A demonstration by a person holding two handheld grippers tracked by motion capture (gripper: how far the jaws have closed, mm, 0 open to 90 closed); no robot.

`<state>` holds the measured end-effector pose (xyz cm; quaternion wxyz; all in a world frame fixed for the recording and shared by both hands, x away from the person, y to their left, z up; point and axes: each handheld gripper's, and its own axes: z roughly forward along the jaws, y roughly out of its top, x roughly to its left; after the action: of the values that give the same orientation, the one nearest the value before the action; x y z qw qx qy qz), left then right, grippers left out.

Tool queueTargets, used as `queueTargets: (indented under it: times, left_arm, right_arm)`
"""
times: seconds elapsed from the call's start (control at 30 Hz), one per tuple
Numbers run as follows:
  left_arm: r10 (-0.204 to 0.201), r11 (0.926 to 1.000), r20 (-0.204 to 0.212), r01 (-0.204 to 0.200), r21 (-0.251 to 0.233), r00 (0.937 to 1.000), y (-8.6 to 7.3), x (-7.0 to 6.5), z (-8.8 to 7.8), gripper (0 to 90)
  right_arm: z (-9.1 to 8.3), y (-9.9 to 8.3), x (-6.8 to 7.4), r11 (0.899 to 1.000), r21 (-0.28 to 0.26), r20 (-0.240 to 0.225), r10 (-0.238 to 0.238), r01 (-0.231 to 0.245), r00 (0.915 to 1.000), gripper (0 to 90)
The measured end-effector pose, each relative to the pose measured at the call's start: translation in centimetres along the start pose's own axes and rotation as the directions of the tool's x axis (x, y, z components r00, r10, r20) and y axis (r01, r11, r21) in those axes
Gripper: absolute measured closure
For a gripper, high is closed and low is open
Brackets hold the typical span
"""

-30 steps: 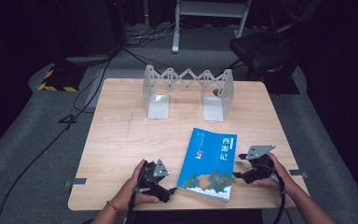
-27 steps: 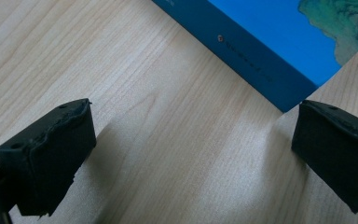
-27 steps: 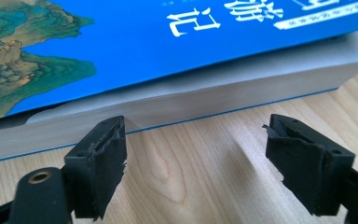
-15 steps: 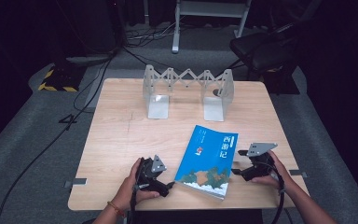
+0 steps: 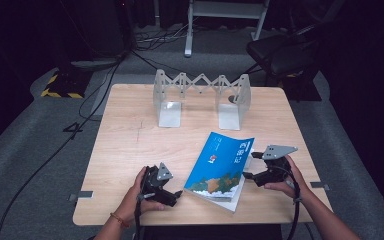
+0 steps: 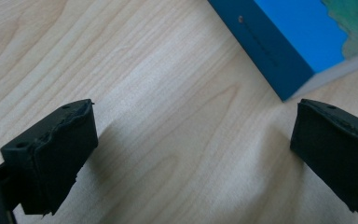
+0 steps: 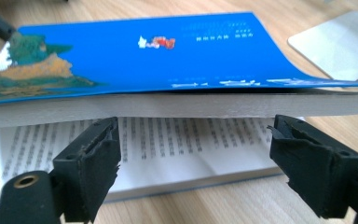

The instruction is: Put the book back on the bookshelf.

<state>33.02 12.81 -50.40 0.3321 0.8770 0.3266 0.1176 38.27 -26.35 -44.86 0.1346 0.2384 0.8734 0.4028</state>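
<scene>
Dark room, grey carpet, cables on the floor; light wooden worktop (image 5: 130, 145) in the middle. At its far edge stands a clear folding book rack (image 5: 200, 97), well apart from the action. Blue book (image 5: 220, 165) lies near the front edge, between my two tools, cover side up. In the right gripper view its upper block of pages and the cover are lifted along the near edge, with a printed page exposed beneath.

Right hand-held gripper (image 5: 250, 167) sits just beside the book's right edge, held by my right hand (image 5: 285, 180). Its jaws have just been opening and now stand spread wide; the pads aren't pressing on anything, the raised page block is just beyond them.

Left hand-held gripper (image 5: 176, 196) rests low at the book's front-left corner, in my left hand (image 5: 137, 192). Jaws spread, bare wood between them, book corner just beyond the right jaw, not touching.
</scene>
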Motion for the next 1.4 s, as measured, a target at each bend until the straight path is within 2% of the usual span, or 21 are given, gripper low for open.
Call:
queueTargets:
  times: [0.07,0.1,0.17,0.2,0.27,0.33,0.37,0.43,0.5,0.53,0.6,0.63,0.73,0.8,0.87,0.97,1.07,1.13,1.17,1.27,1.4]
  left_arm:
    - [0.017,0.9998,0.010,-0.017,-0.007,0.9998,0.0,-0.2,-0.5,12.0]
    - [0.017,0.9998,0.010,-0.017,-0.007,0.9998,0.0,-0.2,-0.5,22.5]
    - [0.045,0.9984,0.015,-0.044,-0.036,0.9989,0.5,-0.9,-1.3,22.3]
    - [0.053,0.9967,0.021,-0.051,-0.063,0.9984,0.8,-1.3,-1.7,13.9]
    - [0.085,0.9918,0.050,-0.079,-0.100,0.9952,1.5,-2.2,-2.4,19.2]
    - [0.118,0.9860,0.065,-0.109,-0.126,0.9909,2.5,-3.9,-2.6,14.6]
    - [0.128,0.9841,0.085,-0.116,-0.135,0.9882,2.9,-4.3,-2.6,17.8]
    - [0.157,0.9785,0.112,-0.140,-0.152,0.9811,4.0,-6.0,-2.0,16.3]
    - [0.200,0.9726,0.155,-0.177,-0.151,0.9675,5.0,-7.5,-1.2,16.6]
    - [0.200,0.9726,0.155,-0.177,-0.151,0.9675,5.0,-7.5,-1.2,16.7]
    - [0.256,0.9615,0.116,-0.240,-0.134,0.9597,5.9,-9.0,-0.2,17.0]
    - [0.268,0.9582,0.103,-0.255,-0.131,0.9578,6.2,-9.6,0.3,18.5]
    - [0.236,0.9667,0.116,-0.221,-0.130,0.9648,6.8,-10.3,1.6,19.9]
    - [0.231,0.9673,0.090,-0.219,-0.129,0.9688,7.0,-10.6,2.3,20.2]
    - [0.200,0.9718,0.078,-0.187,-0.143,0.9767,7.0,-10.5,2.7,21.1]
    - [0.161,0.9733,0.083,-0.144,-0.179,0.9835,7.0,-9.9,2.5,34.3]
    - [0.180,0.9646,0.109,-0.154,-0.214,0.9776,6.7,-9.6,2.2,44.3]
    - [0.235,0.9489,0.078,-0.212,-0.234,0.9687,6.6,-9.8,1.7,56.9]
    - [0.249,0.9453,0.067,-0.227,-0.234,0.9662,6.6,-9.8,1.4,64.0]
    - [0.221,0.9477,0.095,-0.190,-0.256,0.9707,6.6,-8.9,0.7,73.7]
    - [0.235,0.9434,0.113,-0.198,-0.266,0.9655,6.8,-8.3,0.0,78.2]
  right_arm:
    - [0.0,0.2,0.1,1.000,-0.005,0.004,0.002,-0.002,1.0000,16.9]
    - [0.0,0.2,0.1,1.000,-0.005,0.004,0.002,-0.002,1.0000,16.9]
    - [0.0,0.5,0.1,1.000,-0.018,0.007,0.007,-0.007,1.0000,16.8]
    - [0.0,0.6,0.2,1.000,-0.018,0.010,0.003,-0.003,0.9999,16.8]
    - [0.0,0.7,0.2,1.000,-0.020,0.014,0.002,-0.002,0.9999,16.8]
    - [0.0,0.8,0.2,1.000,-0.027,0.016,0.005,-0.005,0.9999,16.8]
    - [0.0,0.9,0.2,1.000,-0.030,0.016,0.009,-0.009,0.9998,16.8]
    - [0.0,1.0,0.3,1.000,-0.028,0.018,0.011,-0.010,0.9998,16.8]
    - [0.1,1.1,0.2,0.999,-0.033,0.019,0.018,-0.017,0.9997,16.8]
    - [0.1,1.1,0.2,0.999,-0.033,0.019,0.018,-0.017,0.9997,16.8]
    - [0.1,1.3,0.3,0.999,-0.037,0.021,0.016,-0.016,0.9997,16.8]
    - [0.2,1.3,0.3,0.999,-0.039,0.020,0.018,-0.017,0.9996,16.9]
    - [0.3,1.3,0.1,0.999,-0.039,0.018,0.019,-0.019,0.9996,16.2]
    - [0.4,1.3,0.1,0.999,-0.039,0.013,0.027,-0.026,0.9996,16.1]
    - [0.4,1.2,0.1,0.999,-0.042,0.015,0.020,-0.020,0.9997,16.1]
    - [0.4,1.2,0.1,0.999,-0.048,0.016,0.020,-0.019,0.9997,16.1]
    - [0.4,1.1,0.0,0.998,-0.057,0.017,0.025,-0.024,0.9996,16.1]
    - [0.5,1.1,0.0,0.998,-0.057,0.018,0.023,-0.022,0.9996,16.1]
    - [0.5,1.0,0.0,0.998,-0.055,0.021,0.024,-0.022,0.9995,16.0]
    - [0.3,0.6,-0.2,0.999,-0.047,0.015,0.022,-0.021,0.9997,16.9]
    - [-0.5,-0.7,-0.4,0.999,-0.050,-0.013,0.015,-0.015,0.9998,25.7]
